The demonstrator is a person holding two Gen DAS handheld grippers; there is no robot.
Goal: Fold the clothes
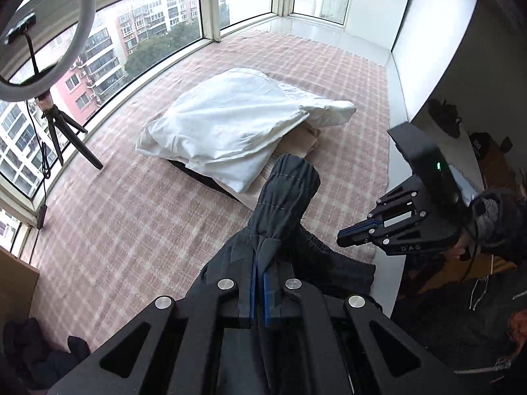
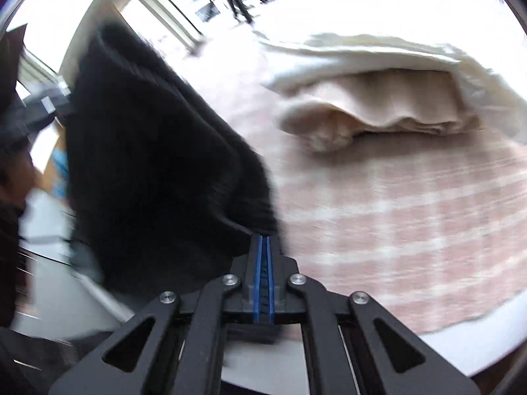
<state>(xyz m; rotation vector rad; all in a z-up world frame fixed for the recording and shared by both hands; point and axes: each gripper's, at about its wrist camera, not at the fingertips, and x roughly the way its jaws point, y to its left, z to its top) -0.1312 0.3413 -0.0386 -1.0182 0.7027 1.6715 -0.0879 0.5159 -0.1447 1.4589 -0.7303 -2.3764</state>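
Observation:
A dark grey garment point(image 1: 286, 191) rises in a bunched, stitched tube from my left gripper point(image 1: 259, 268), which is shut on it at the bottom of the left wrist view. The rest of it lies black and ribbed on the plaid bed cover point(image 1: 131, 230). My right gripper point(image 1: 341, 238) comes in from the right with its blue pads together at the garment's edge. In the blurred right wrist view the dark garment point(image 2: 158, 151) hangs at the left, its folds puckering into the shut right gripper point(image 2: 264, 240).
A white crumpled cloth point(image 1: 230, 118) covers folded beige clothes point(image 2: 378, 105) in the middle of the bed. A ring light on a tripod point(image 1: 49, 108) stands by the windows at the left. A white ledge point(image 1: 395, 164) borders the bed on the right, beside a person's dark sleeve point(image 1: 494, 217).

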